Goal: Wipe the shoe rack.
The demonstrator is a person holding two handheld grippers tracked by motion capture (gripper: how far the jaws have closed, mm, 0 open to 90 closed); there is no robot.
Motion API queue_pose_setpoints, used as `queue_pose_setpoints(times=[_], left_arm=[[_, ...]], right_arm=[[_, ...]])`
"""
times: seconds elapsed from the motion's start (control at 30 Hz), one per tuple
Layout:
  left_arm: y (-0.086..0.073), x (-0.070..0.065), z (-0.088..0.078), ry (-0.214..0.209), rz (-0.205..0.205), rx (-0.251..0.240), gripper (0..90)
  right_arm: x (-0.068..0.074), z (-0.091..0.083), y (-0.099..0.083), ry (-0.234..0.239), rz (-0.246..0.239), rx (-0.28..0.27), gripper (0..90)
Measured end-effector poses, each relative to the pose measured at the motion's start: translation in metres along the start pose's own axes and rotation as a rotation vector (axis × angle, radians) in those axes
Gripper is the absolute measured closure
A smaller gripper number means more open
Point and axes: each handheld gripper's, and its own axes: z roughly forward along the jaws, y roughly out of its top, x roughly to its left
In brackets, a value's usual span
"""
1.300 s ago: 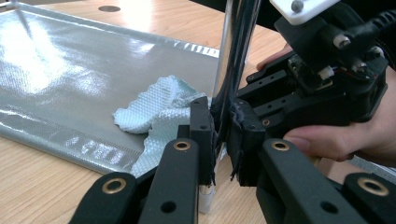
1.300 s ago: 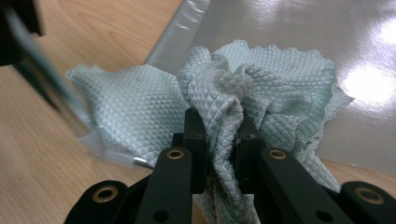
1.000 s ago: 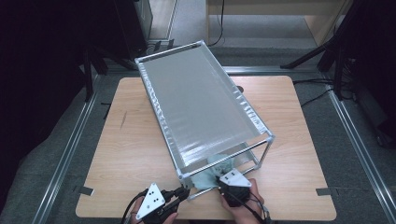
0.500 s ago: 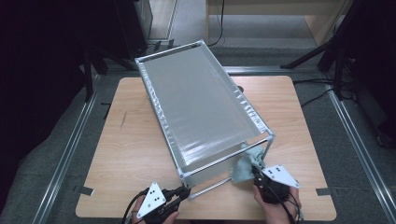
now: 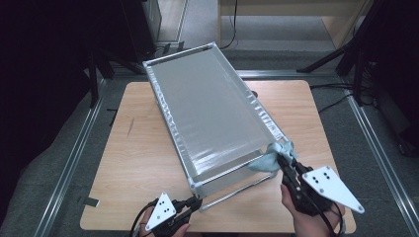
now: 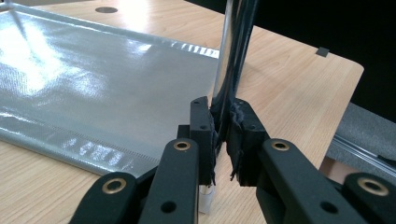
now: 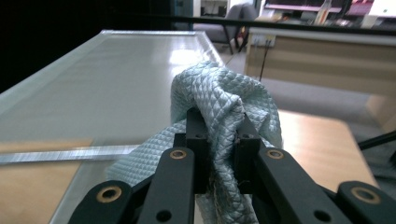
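So the right gripper [image 5: 282, 160] just lifted its pinched cloth [image 5: 271, 157] from under the rack [image 5: 207, 108] to the top corner, ready for wiping, while the left gripper [image 5: 196, 202] fingers stay clamped on the rack's leg [image 6: 229, 60].

The high view looked forward and down from above the person's side of the wooden table [image 5: 143, 148], far enough off to take in all four edges and the floor around them. The left gripper view sat low at the table's near edge, close behind the left gripper [image 6: 223, 135], and faced across the tabletop toward a far corner. The right gripper view rode higher, close behind the right gripper [image 7: 219, 135], and looked level along the top sheet of the metal-framed rack [image 5: 207, 108] toward the desks beyond. All three views shared that rack; the pale blue cloth [image 7: 224, 102] showed in the high view and the right gripper view.
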Motion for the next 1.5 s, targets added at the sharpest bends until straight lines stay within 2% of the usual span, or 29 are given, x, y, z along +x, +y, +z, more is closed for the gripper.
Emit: queue_pose_setpoints(times=[0.07, 0.1, 0.13, 0.2, 0.23, 0.27, 0.33, 0.4, 0.43, 0.47, 0.5, 0.53, 0.57, 0.6, 0.67, 0.7, 0.77, 0.87, 0.9, 1.03, 1.07, 1.13, 1.17, 1.2, 1.27, 1.3, 1.33, 1.47, 1.5], left_arm=[[0.000, 0.000, 0.000, 0.000, 0.002, 0.000, 81.2], [0.000, 0.000, 0.000, 0.000, 0.002, 0.000, 81.2], [0.000, 0.000, 0.000, -0.001, 0.002, 0.000, 81.2], [0.000, 0.000, 0.000, -0.002, 0.002, 0.000, 81.2], [0.000, 0.001, 0.000, -0.003, 0.002, 0.000, 81.2], [0.000, 0.002, 0.000, -0.008, 0.002, 0.001, 81.1], [0.000, 0.002, 0.000, -0.008, 0.003, 0.002, 81.1], [0.001, 0.001, 0.001, -0.006, 0.002, 0.001, 81.1], [0.001, 0.001, 0.001, -0.006, 0.002, 0.001, 81.1], [0.001, 0.001, 0.001, -0.005, 0.004, 0.002, 81.1], [0.001, 0.001, 0.001, -0.005, 0.004, 0.002, 81.1], [0.001, 0.001, 0.001, -0.004, 0.004, 0.002, 81.1], [0.001, 0.001, 0.001, -0.004, 0.003, 0.001, 81.1], [0.001, 0.001, 0.001, -0.005, 0.001, 0.001, 81.1], [0.001, 0.001, 0.001, -0.004, -0.002, -0.002, 81.1], [0.001, 0.001, 0.001, -0.004, -0.004, -0.002, 81.1], [0.000, 0.001, 0.001, -0.004, -0.003, -0.002, 81.1], [0.000, -0.001, 0.001, 0.005, 0.001, -0.005, 81.2], [0.000, 0.000, 0.001, 0.003, 0.001, -0.006, 81.2], [0.000, 0.000, 0.001, 0.004, 0.001, -0.005, 81.2], [0.000, 0.000, 0.001, 0.001, 0.000, -0.007, 81.3], [0.000, 0.000, 0.001, 0.001, 0.002, -0.004, 81.2], [0.000, 0.000, 0.001, 0.000, 0.002, -0.004, 81.2], [0.000, 0.000, 0.001, 0.000, 0.002, -0.004, 81.2], [0.000, 0.000, 0.001, 0.000, 0.002, -0.004, 81.2], [0.000, 0.000, 0.001, 0.000, 0.001, -0.004, 81.2], [0.000, 0.000, 0.001, 0.000, 0.001, -0.004, 81.2], [0.000, 0.000, 0.001, 0.000, -0.001, -0.004, 81.2], [0.000, 0.000, 0.001, 0.000, -0.001, -0.004, 81.2]], right_arm=[[-0.002, 0.022, 0.008, -0.054, -0.039, 0.004, 80.5], [-0.002, 0.022, 0.008, -0.054, -0.039, 0.004, 80.5], [-0.007, 0.041, 0.008, -0.086, -0.026, 0.043, 80.3], [-0.008, 0.047, 0.007, -0.073, -0.012, 0.069, 80.2], [-0.008, 0.053, 0.006, -0.054, -0.002, 0.110, 80.2], [0.000, 0.060, 0.005, -0.052, -0.001, 0.129, 80.2], [0.003, 0.061, 0.005, -0.043, -0.002, 0.133, 80.3], [0.019, 0.063, 0.003, -0.002, 0.003, 0.139, 80.2], [0.019, 0.063, 0.003, -0.002, 0.003, 0.139, 80.2], [0.033, 0.063, 0.001, 0.018, -0.018, 0.142, 80.1], [0.033, 0.063, 0.001, 0.018, -0.018, 0.142, 80.1], [0.051, 0.064, -0.001, 0.052, -0.046, 0.143, 80.0], [0.051, 0.064, -0.001, 0.052, -0.046, 0.143, 80.0], [0.071, 0.063, -0.001, 0.108, -0.063, 0.153, 79.7], [0.078, 0.063, 0.000, 0.134, -0.065, 0.159, 79.6], [0.098, 0.062, 0.001, 0.190, -0.089, 0.167, 79.5], [0.103, 0.062, 0.001, 0.206, -0.097, 0.167, 79.2], [0.123, 0.058, 0.001, 0.287, -0.122, 0.148, 78.8], [0.125, 0.057, 0.000, 0.284, -0.138, 0.143, 79.2], [0.115, 0.056, 0.000, 0.281, -0.138, 0.140, 80.4], [0.101, 0.056, 0.000, 0.247, -0.129, 0.140, 80.7], [0.095, 0.056, 0.000, 0.232, -0.122, 0.139, 80.7], [0.078, 0.056, -0.001, 0.183, -0.108, 0.137, 80.8], [0.078, 0.056, -0.001, 0.183, -0.108, 0.137, 80.8], [0.057, 0.054, -0.001, 0.128, -0.086, 0.129, 80.9], [0.041, 0.053, -0.002, 0.089, -0.060, 0.124, 80.8], [0.041, 0.053, -0.002, 0.089, -0.060, 0.124, 80.8], [0.002, 0.051, 0.001, -0.006, -0.021, 0.119, 80.8], [0.002, 0.051, 0.001, -0.006, -0.021, 0.119, 80.8]])
